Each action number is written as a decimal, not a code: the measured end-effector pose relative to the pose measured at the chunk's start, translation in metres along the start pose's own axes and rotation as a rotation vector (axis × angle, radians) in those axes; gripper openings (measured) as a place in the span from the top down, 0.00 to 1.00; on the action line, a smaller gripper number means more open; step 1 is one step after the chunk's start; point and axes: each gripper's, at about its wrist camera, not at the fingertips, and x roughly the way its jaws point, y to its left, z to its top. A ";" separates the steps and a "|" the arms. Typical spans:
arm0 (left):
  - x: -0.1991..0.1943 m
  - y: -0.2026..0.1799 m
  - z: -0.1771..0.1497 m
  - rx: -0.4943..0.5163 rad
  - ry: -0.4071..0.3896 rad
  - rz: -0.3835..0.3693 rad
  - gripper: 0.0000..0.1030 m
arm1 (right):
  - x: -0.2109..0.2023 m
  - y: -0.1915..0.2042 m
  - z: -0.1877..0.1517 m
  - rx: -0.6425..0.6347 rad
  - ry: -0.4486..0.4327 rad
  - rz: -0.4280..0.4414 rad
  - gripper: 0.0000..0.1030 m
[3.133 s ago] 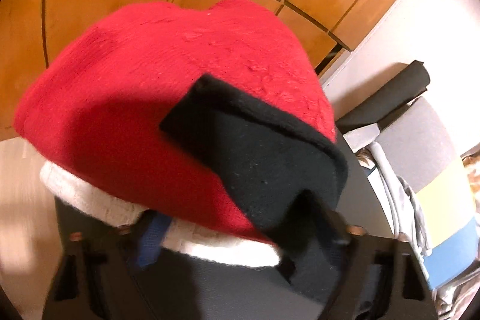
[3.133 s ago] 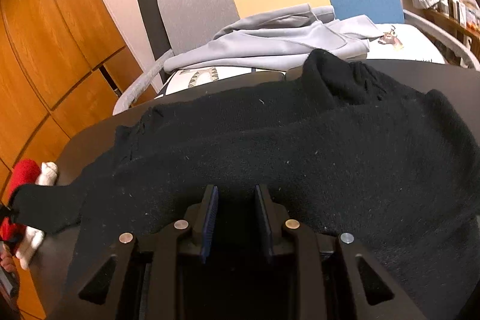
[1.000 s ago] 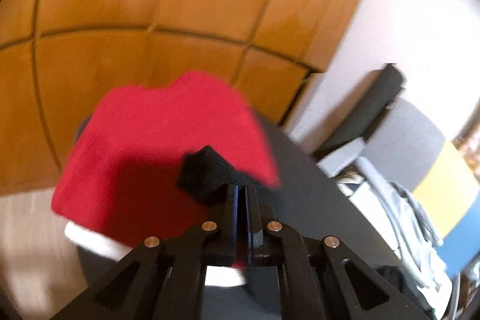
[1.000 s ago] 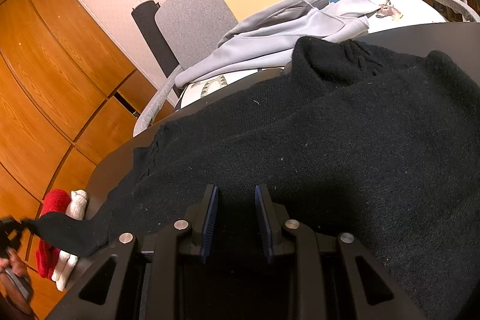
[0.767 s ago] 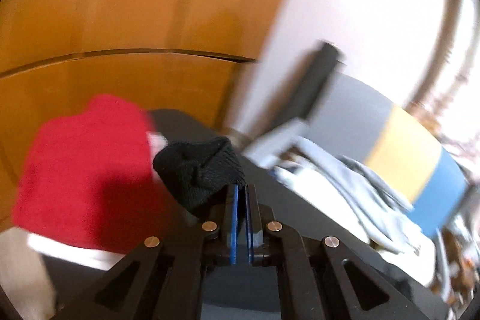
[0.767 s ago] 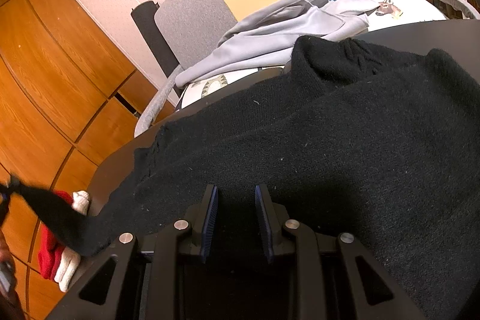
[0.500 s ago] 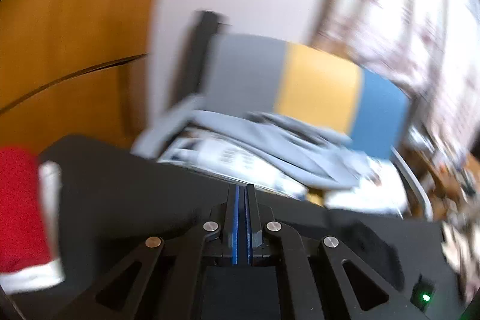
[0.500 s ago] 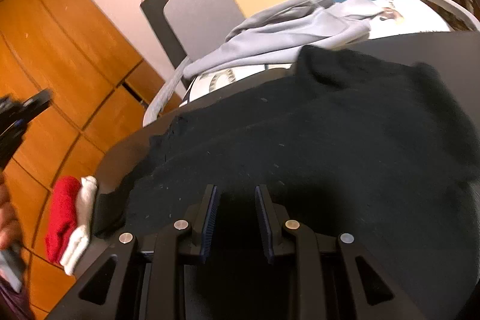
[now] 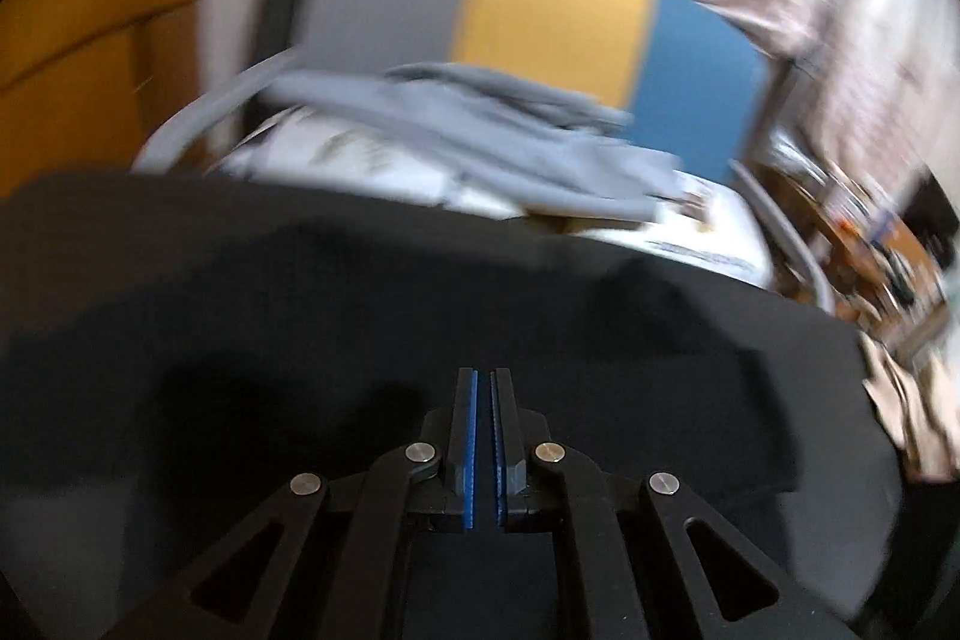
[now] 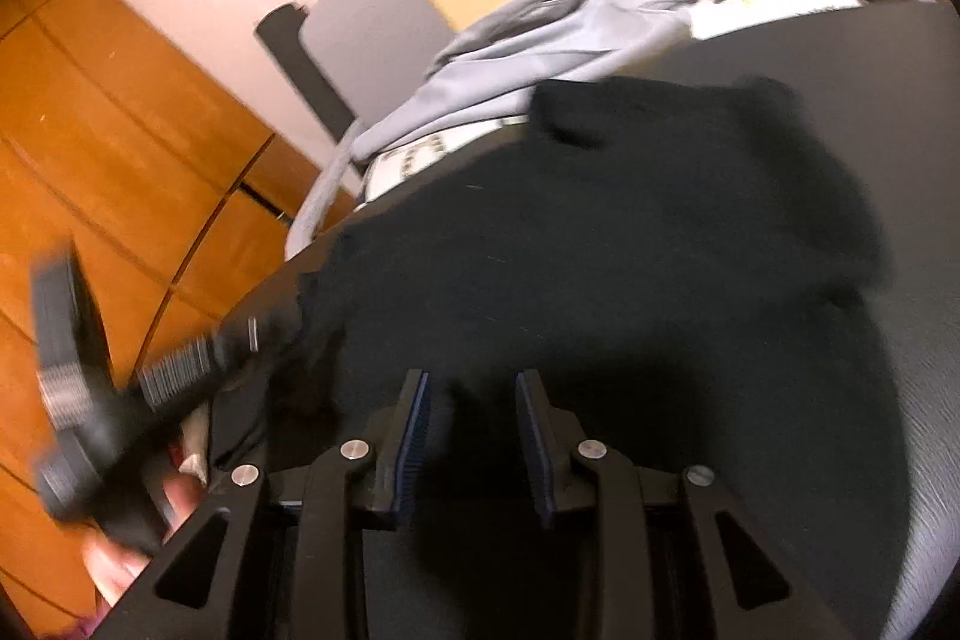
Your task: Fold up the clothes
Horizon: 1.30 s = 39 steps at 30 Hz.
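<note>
While the black knit sweater [image 10: 630, 268] lies spread on the dark round table [image 10: 900, 58], its long axis runs from the near-left table edge toward the far right, a bunched fold pointing at the grey, yellow and blue chair [image 9: 540, 16]. The left gripper [image 9: 483, 436] is clenched with its blue pads nearly touching and nothing between them (view blurred), low over the sweater. The right gripper [image 10: 473, 436] is released, jaws apart above the cloth; a grey hoodie [image 10: 540, 40] lies on the chair seat.
</note>
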 end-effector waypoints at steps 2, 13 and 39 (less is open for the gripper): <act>-0.001 0.048 -0.013 -0.096 0.007 0.075 0.86 | 0.024 0.021 0.014 -0.027 0.045 0.052 0.70; -0.007 0.143 -0.055 -0.278 -0.038 0.025 0.53 | 0.189 0.156 0.050 -0.331 0.324 0.020 0.69; -0.019 0.134 -0.061 -0.232 -0.054 -0.042 0.25 | 0.031 0.130 0.125 -0.247 -0.041 0.137 0.97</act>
